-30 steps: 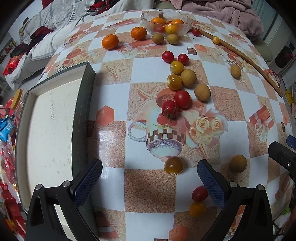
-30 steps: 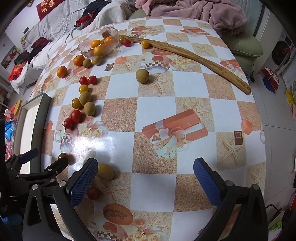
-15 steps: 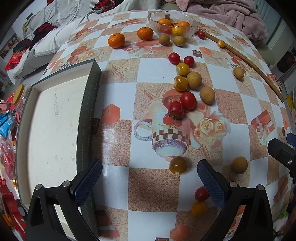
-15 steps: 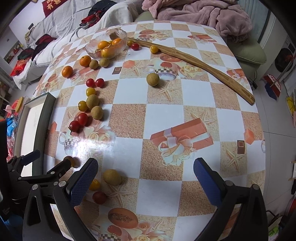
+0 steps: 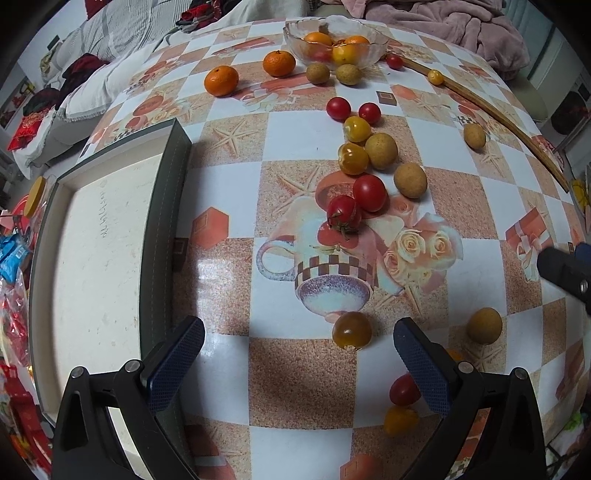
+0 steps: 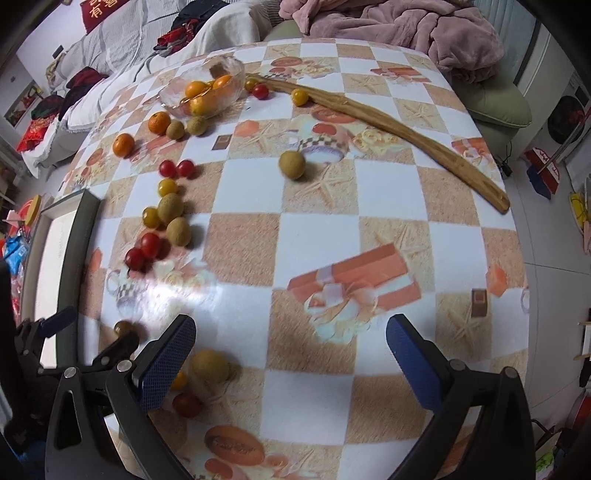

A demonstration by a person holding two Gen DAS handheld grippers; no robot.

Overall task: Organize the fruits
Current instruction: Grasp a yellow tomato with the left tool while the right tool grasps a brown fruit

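Note:
Cherry tomatoes, longans and mandarins lie scattered over the patterned table. A glass bowl (image 5: 334,46) with oranges stands at the far end. My left gripper (image 5: 295,354) is open above the near table, and a dark yellow tomato (image 5: 351,331) lies just ahead between its fingers. A red tomato (image 5: 404,389) and a yellow one (image 5: 400,419) sit by its right finger. My right gripper (image 6: 290,350) hangs open over bare tablecloth, with a longan (image 6: 209,365) beside its left finger. The glass bowl (image 6: 203,92) shows far left in the right wrist view.
A dark-rimmed white tray (image 5: 162,229) lies along the table's left side. A long wooden stick (image 6: 388,125) lies curved across the far right. A pink blanket (image 6: 399,33) and bedding sit beyond the table. The table edge drops off at the right.
Both grippers have moved forward over the table, so the fruit looks nearer. Their jaws stay open. No fruit has shifted.

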